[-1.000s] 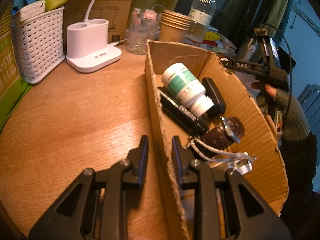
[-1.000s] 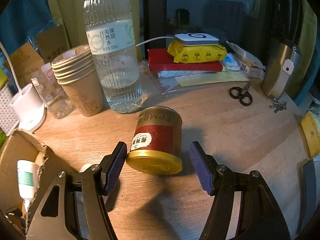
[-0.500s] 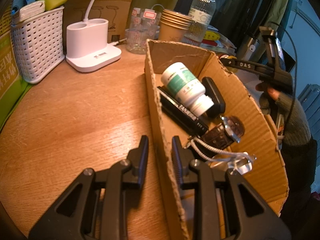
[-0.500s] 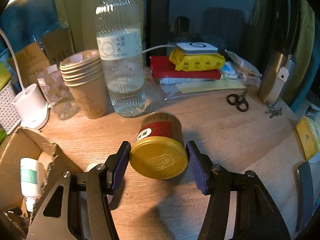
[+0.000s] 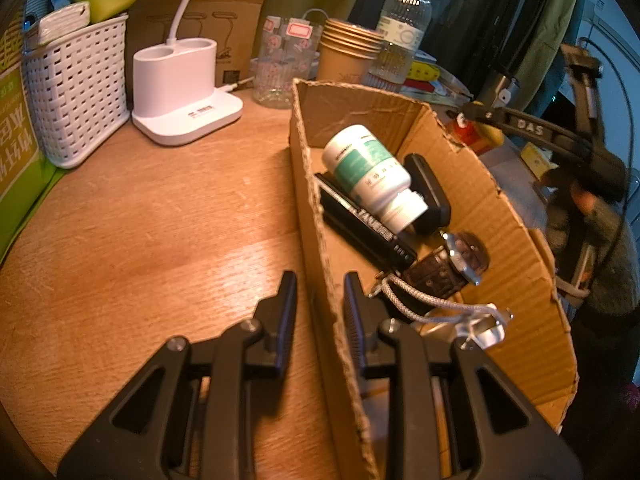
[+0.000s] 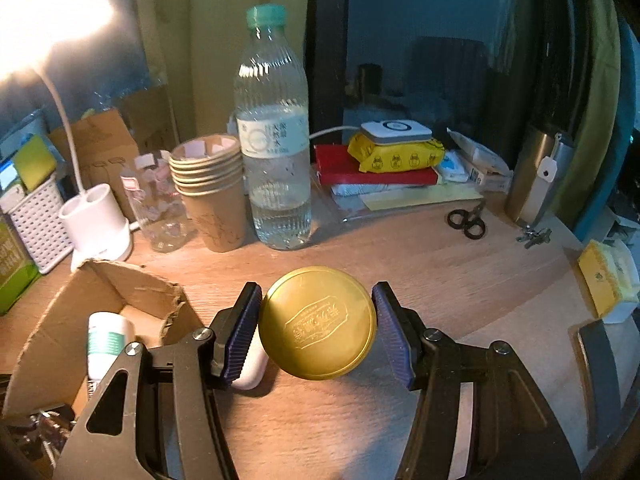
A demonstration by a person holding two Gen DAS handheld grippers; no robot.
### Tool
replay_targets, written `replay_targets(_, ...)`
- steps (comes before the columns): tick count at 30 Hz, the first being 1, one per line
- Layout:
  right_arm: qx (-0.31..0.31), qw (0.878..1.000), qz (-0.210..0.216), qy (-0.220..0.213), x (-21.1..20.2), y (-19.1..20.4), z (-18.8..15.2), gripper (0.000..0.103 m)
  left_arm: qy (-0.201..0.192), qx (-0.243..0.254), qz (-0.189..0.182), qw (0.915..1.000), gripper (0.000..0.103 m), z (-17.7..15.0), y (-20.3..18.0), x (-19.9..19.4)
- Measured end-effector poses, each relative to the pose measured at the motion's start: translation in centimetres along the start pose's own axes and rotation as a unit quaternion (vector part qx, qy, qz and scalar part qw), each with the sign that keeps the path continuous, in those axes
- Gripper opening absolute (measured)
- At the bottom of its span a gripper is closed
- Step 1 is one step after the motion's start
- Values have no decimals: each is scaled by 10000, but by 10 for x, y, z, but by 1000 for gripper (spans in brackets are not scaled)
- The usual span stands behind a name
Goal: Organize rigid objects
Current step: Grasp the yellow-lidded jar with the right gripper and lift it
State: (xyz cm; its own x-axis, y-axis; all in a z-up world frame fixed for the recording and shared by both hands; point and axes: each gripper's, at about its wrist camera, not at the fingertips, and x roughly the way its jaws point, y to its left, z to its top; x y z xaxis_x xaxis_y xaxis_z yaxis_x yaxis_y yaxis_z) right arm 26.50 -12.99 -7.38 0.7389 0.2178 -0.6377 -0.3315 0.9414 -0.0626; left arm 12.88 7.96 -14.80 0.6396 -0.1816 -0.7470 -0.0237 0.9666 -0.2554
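Note:
A round tin with a gold lid (image 6: 318, 322) and red side hangs above the wooden table, its lid facing the camera. My right gripper (image 6: 318, 320) is shut on it, a pad pressed to each side. The open cardboard box (image 5: 500, 216) holds a white bottle with a green label (image 5: 372, 176), a black case (image 5: 360, 220), a watch (image 5: 460, 256) and a corded metal piece (image 5: 480, 320). My left gripper (image 5: 320, 292) is shut on the box's near wall. In the left wrist view the right gripper (image 5: 476, 114) with the tin shows beyond the box's far wall.
At the table's back stand a water bottle (image 6: 276, 152), stacked paper cups (image 6: 212, 192), a glass jar (image 6: 160, 208), a white lamp base (image 5: 180, 92) and a white basket (image 5: 76, 92). Scissors (image 6: 466, 222), keys (image 6: 534, 236), stacked packets (image 6: 396, 156) and a small white object (image 6: 252, 372) lie nearby.
The right gripper's jaws closed onto the tin and lifted it off the table, tipping its lid toward the camera. The left gripper and the box stayed still.

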Motion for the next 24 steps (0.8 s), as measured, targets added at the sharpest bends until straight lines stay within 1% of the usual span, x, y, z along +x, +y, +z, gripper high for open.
replay_targets(7, -58, 9996, 104, -270, -29, 9, 4, 60, 0, 3, 1, 10000, 25, 0, 0, 0)
replay_targets(14, -242, 9987, 256, -379, -45, 28, 3, 60, -1, -1, 1, 10000, 25, 0, 0, 0)
replay_targets(24, -441, 9957, 486, -660, -69, 51, 12, 60, 0, 0, 2, 10000, 25, 0, 0, 0)
